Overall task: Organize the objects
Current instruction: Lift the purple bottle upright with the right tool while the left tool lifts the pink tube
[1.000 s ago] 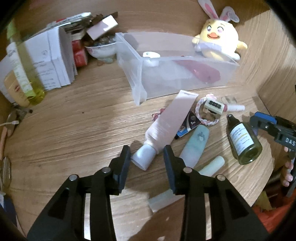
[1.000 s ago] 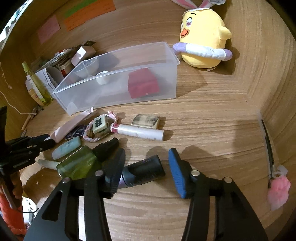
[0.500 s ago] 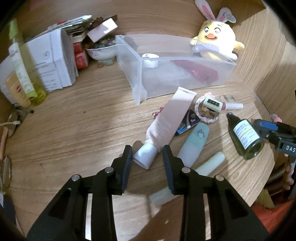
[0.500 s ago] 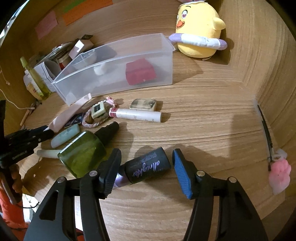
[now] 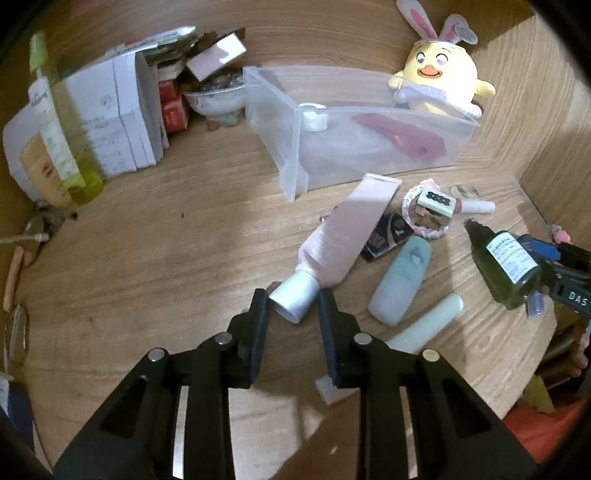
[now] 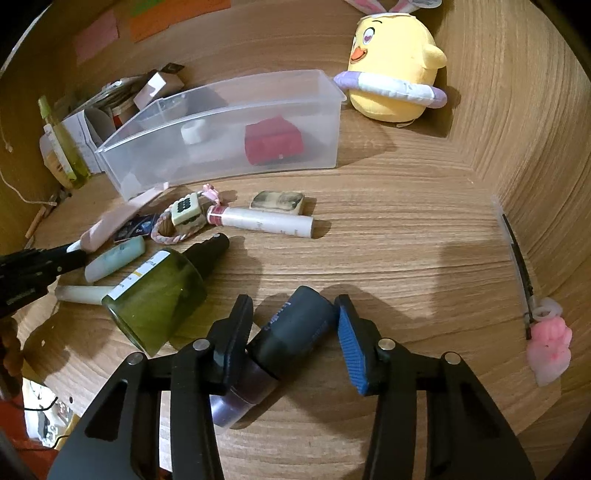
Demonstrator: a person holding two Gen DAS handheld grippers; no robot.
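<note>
Left gripper (image 5: pixel 292 308) has been closing its jaws; the white cap (image 5: pixel 294 296) of the pink tube (image 5: pixel 347 236) sits between the two pads, about touching both, so it reads as clamped on the cap. The tube lies flat, tail end pointing at the clear plastic bin (image 5: pixel 295 155).

Right gripper (image 6: pixel 293 323) jaws have also been closing, with a dark cylindrical bottle (image 6: pixel 295 332) between them. Left pad presses on it, blue right pad meets its top edge; looks gripped. Its purple end (image 6: pixel 240 398) points back toward the camera.

Just left of it lies an olive-green dropper bottle (image 6: pixel 159 295) on its side. Further out are a pale teal tube (image 5: pixel 400 280), a whitish stick (image 5: pixel 424 325), a braided ring with a dotted block (image 6: pixel 184 214), a white lip tube (image 6: pixel 266 220) and a small worn block (image 6: pixel 277 201).

Surface is a wood-grain desk (image 6: pixel 406 240) with wood side walls, cluttered. The bin holds a red box (image 6: pixel 273 144) and a small white piece (image 6: pixel 192 132). A yellow chick plush (image 6: pixel 391 70) stands behind it.

Only the left view shows the stacked white boxes (image 5: pixel 110 114), a bowl (image 5: pixel 216 99) and the yellow-green bottle (image 5: pixel 55 125) clearly. Only the right view shows a pink charm (image 6: pixel 550 347) by the right wall and coloured notes (image 6: pixel 177 14) on the back wall.
</note>
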